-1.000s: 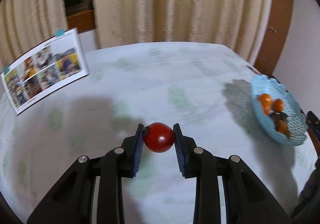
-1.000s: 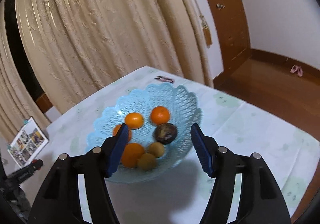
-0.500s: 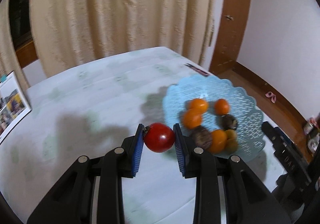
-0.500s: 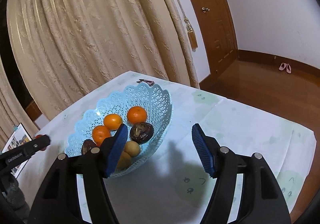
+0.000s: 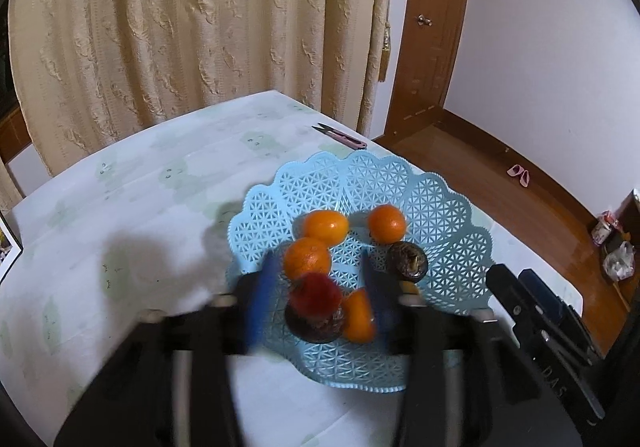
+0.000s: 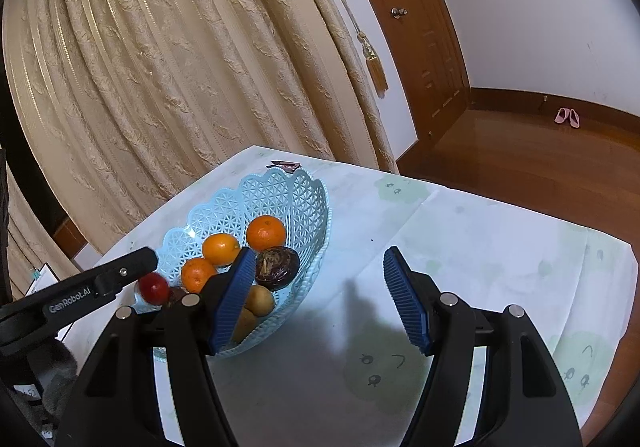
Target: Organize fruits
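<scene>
Red tomato (image 5: 315,294) sits between the parted, blurred left gripper (image 5: 316,303) fingers over the basket (image 5: 460,207), apparently released. Right gripper (image 6: 320,303) waits open, empty

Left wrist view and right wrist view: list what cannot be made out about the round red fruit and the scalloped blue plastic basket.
- Left wrist view: left gripper is motion-blurred, so whether its fingers touch the round red fruit cannot be told.
- Right wrist view: right gripper, open, hides part of the scalloped blue plastic basket and its yellowish fruits.
- Right wrist view: the red fruit's underside is unreadable.
</scene>
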### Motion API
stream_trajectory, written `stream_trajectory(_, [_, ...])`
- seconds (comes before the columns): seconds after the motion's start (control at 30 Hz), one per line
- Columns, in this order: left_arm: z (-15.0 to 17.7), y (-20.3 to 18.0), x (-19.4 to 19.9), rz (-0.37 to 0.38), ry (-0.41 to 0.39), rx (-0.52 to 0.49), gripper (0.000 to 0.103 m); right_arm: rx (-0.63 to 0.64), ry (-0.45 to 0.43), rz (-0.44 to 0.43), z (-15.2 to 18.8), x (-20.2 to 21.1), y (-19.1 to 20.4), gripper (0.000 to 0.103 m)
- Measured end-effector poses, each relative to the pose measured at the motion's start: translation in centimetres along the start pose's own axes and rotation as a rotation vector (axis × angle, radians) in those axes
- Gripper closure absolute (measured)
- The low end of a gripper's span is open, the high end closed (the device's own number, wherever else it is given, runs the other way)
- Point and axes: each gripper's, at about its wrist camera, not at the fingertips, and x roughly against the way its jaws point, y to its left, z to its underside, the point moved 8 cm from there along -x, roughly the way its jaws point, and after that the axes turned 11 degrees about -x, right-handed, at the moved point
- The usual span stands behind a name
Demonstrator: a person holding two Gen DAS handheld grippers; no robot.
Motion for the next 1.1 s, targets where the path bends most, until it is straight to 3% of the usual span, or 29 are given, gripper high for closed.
stream_trajectory(0.03, [0.0,0.3,0.2,-0.009,-0.008,0.001,0.034,-0.001,0.001,-0.001,0.0,0.0,0.0,0.034])
stream_trajectory(0.2, [0.1,1.5,1.0,-0.052,-0.020,0.006,0.033,0.002,-0.002,-0.006,0.0,0.0,0.1,0.029])
stream_trajectory(0.37, [0.8,3.3,2.1,-0.131,-0.030,0.003,0.020,0.027,0.028,-0.016,0.4,-0.2,0.4,0.025])
stream_trajectory(0.43, [1.1,3.8,2.6,-0.172,-0.035,-0.012,0.016,0.075,0.058,-0.008,0.9,-0.3,0.9,0.019])
stream_trajectory(0.63, [2.1,3.8,3.2,-0.229,-0.034,-0.058,0.014,0.186,0.088,-0.022,1.7,0.6,2.6,0.008])
stream_trajectory(1.1, [2.2,3.6,5.6,-0.346,-0.088,-0.099,0.014,0.275,0.026,-0.020,1.0,3.4,4.6,0.005])
